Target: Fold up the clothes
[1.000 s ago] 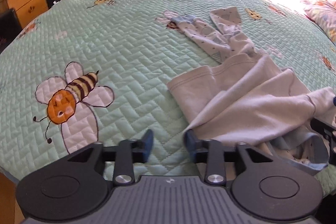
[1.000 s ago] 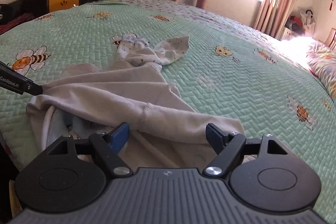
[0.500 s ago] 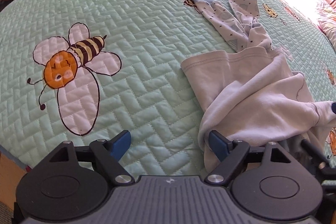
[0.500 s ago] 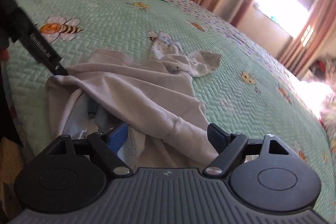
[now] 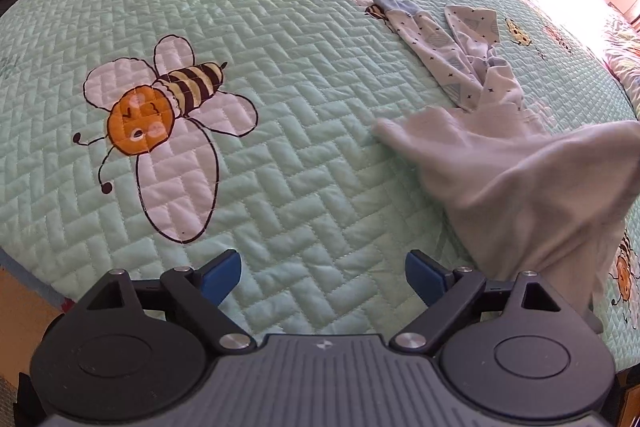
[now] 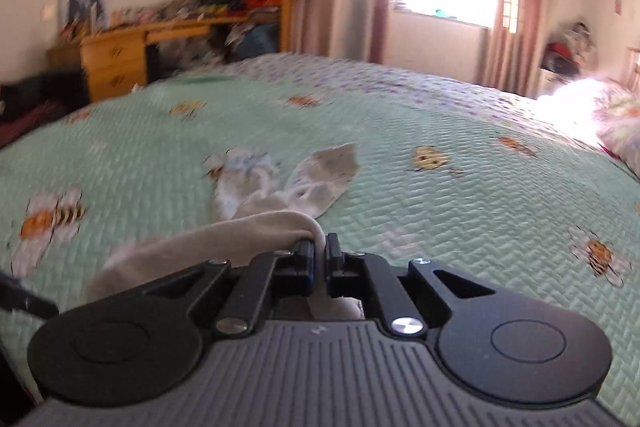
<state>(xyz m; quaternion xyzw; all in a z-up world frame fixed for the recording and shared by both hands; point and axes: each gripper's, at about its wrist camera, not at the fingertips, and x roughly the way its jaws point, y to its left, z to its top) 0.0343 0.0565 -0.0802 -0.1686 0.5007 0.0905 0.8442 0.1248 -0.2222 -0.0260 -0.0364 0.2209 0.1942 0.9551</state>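
Right gripper (image 6: 319, 255) pinched tight on a fold of the pale grey garment (image 5: 520, 187), lifting it — cloth drapes at 3 o'clock in the left view, over the green bee quilt (image 5: 280, 107). Left gripper (image 5: 323, 277) spread wide, empty. Patterned garment (image 5: 452, 55) lies at 1 o'clock, touching the grey one.

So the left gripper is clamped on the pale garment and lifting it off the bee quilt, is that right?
Not quite: it is the right gripper that is clamped on the pale garment, as the right wrist view shows. The left gripper is open over the bee quilt, holding nothing.
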